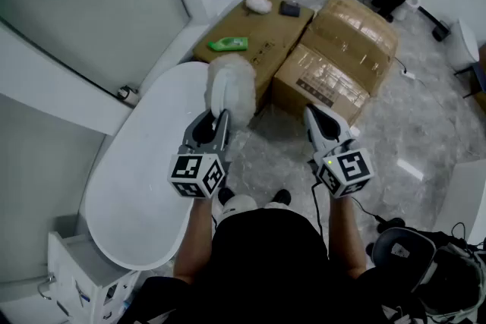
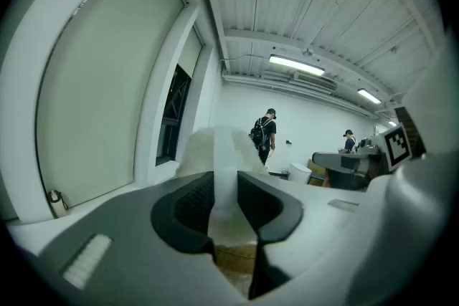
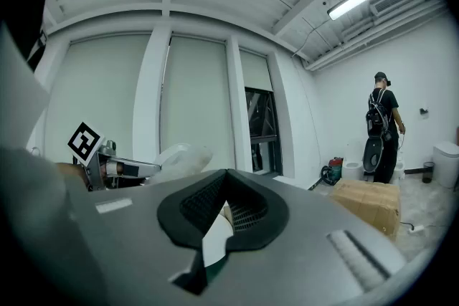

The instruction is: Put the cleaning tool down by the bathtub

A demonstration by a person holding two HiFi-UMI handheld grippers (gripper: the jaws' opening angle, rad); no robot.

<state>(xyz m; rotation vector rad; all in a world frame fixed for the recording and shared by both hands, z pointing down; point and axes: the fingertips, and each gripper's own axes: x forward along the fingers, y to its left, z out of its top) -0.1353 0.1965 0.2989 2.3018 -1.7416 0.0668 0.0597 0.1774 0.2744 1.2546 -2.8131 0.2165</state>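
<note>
The cleaning tool [image 1: 231,89] is a white fluffy pad on a flat white handle. My left gripper [image 1: 220,120] is shut on that handle and holds the pad upright over the near end of the white oval bathtub [image 1: 140,178], beside a cardboard box. In the left gripper view the handle [image 2: 225,168] runs up between the jaws of the left gripper [image 2: 226,206], with the fluffy pad [image 2: 204,150] beyond. My right gripper [image 1: 312,114] hangs to the right over the marble floor; in its own view the right gripper [image 3: 224,206] has its jaws closed on nothing.
Two cardboard boxes [image 1: 262,38] [image 1: 342,53] stand past the tub; the left one carries a green item [image 1: 228,44], a white fluffy lump [image 1: 258,4] and a dark item [image 1: 289,8]. A white cabinet [image 1: 76,281] sits at lower left. A person [image 2: 262,134] stands far off.
</note>
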